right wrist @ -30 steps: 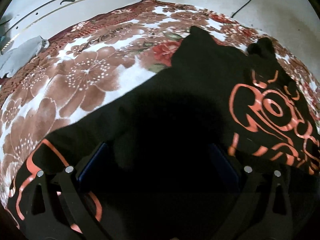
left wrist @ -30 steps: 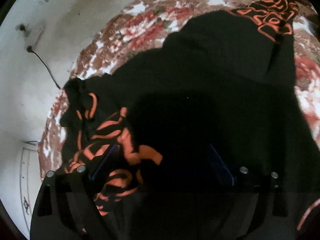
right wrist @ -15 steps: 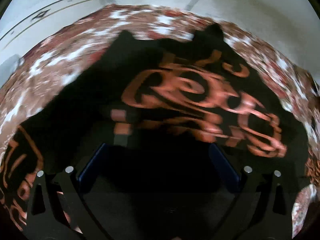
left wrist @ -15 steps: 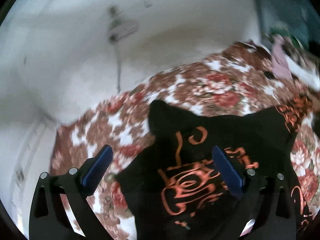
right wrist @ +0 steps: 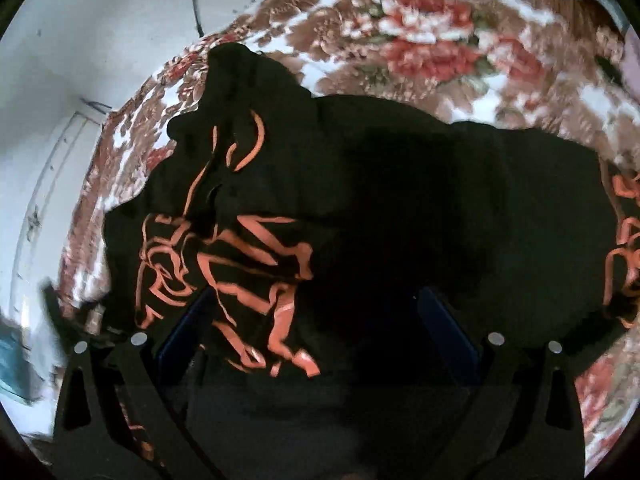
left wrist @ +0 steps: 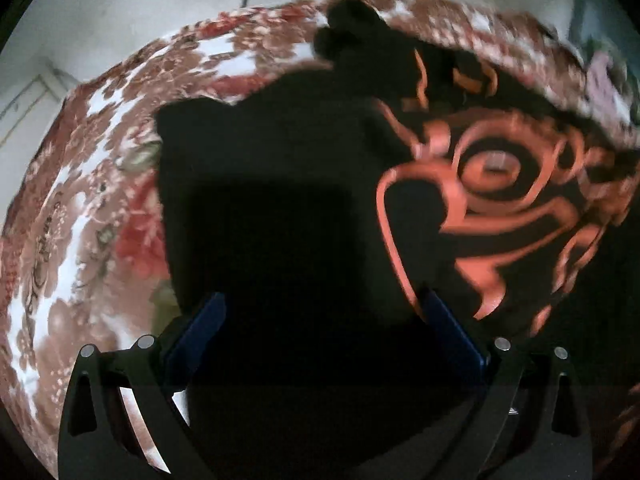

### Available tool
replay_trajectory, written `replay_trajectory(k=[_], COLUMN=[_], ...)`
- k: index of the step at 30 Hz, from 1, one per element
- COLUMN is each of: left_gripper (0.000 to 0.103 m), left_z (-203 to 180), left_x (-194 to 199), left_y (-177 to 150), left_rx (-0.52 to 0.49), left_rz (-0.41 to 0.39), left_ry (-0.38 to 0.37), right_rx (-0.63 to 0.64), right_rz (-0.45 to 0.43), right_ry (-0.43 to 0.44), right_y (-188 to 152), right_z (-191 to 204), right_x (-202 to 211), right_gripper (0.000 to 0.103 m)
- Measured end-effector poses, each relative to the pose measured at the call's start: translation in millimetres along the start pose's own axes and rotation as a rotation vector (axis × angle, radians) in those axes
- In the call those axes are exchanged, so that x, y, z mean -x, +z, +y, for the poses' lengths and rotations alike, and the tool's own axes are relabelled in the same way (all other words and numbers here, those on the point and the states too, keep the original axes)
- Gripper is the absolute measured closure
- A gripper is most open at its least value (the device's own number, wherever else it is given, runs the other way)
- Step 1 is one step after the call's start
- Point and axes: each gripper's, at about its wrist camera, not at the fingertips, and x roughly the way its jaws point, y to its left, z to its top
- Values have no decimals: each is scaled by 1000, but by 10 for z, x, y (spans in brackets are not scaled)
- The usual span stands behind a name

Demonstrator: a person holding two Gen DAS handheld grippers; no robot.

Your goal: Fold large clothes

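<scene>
The black garment (left wrist: pixel 280 184) with its orange print (left wrist: pixel 492 192) lies spread over the flowered bedspread (left wrist: pixel 92 208), filling most of both views. Seen from the right side, the cloth (right wrist: pixel 420 200) is not flat: the printed part (right wrist: pixel 224 256) is rumpled and doubled over on the left, and a bunched end (right wrist: pixel 240 80) trails toward the far wall (right wrist: pixel 100 20).

The left gripper (left wrist: pixel 320 320) hangs above the plain dark area with its blue fingers (left wrist: pixel 200 328) spread wide and nothing between them. The right gripper (right wrist: pixel 316 320) is spread too, low over the crumpled print; its left finger (right wrist: pixel 188 320) sits against a fold.

The risk, I'd say, is folding over that rumple: creases get trapped and the edges won't line up. Black fabric in shadow hides the hems, so a pinch could catch two layers, or only the top one, and drag the whole piece askew across the bedspread.
</scene>
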Motion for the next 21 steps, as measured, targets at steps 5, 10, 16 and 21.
replay_trajectory(k=[5,10,16,21], left_gripper=[5,5,5,5], left_z=[50,71,101,87], left_x=[-7,-14,-33,-41], left_y=[-72,-94,-127,-130], left_rx=[14,30,49,45], left_rz=[-48,-71,-87,-87], left_ry=[-28,-48,-67,-57], right_rx=[-63,-143,-189,-177], right_rz=[91,111,112,103], right_ry=[112,205,213,233], right_y=[71,120,123,77], right_z=[-105,-233,-396,-442], right_x=[-325,-476,-430,-447], right_gripper=[4,6,69,81])
